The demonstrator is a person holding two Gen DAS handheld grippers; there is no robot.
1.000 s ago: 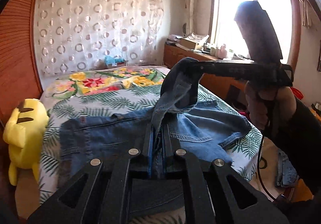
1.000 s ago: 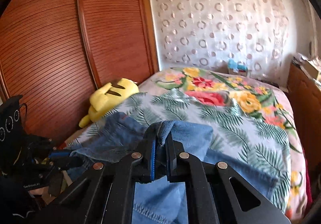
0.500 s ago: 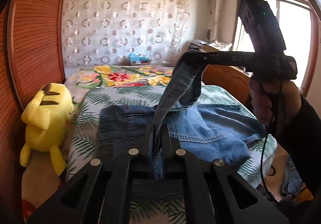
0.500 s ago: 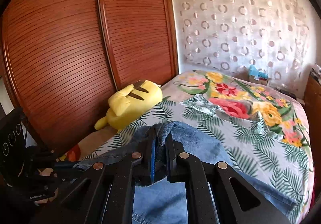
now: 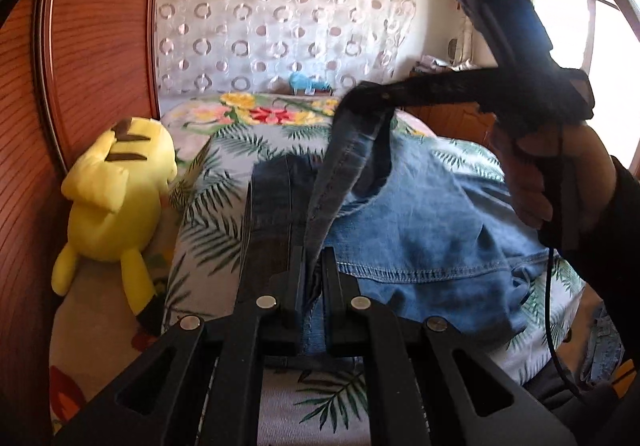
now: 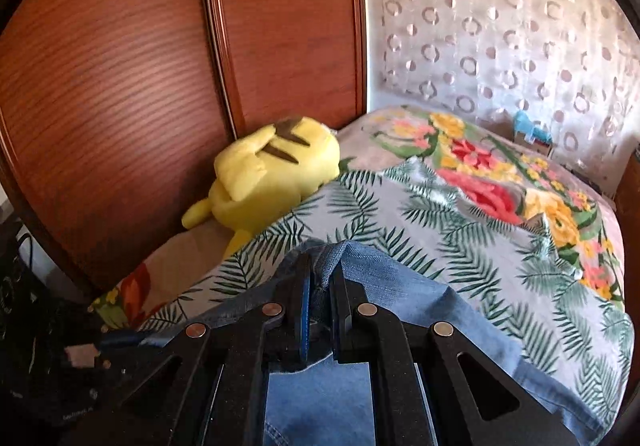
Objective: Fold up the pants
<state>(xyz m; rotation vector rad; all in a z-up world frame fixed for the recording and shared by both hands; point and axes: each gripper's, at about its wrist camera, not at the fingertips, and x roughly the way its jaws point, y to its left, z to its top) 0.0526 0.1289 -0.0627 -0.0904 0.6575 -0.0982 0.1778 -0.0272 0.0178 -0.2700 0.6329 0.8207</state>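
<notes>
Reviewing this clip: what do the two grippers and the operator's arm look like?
Both grippers are matte black, with triangular cut-outs and round silver bolts; the right's jaws carry blue pads. The right hand is bare, its sleeve black, with a thin black cable hanging.

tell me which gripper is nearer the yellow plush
Left. The left gripper, shut on the jeans, sits just beside the yellow plush; the right gripper holds denim farther over, toward the window side.

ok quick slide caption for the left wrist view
Both grippers, left and right, pinch the jeans above the bed.
</notes>
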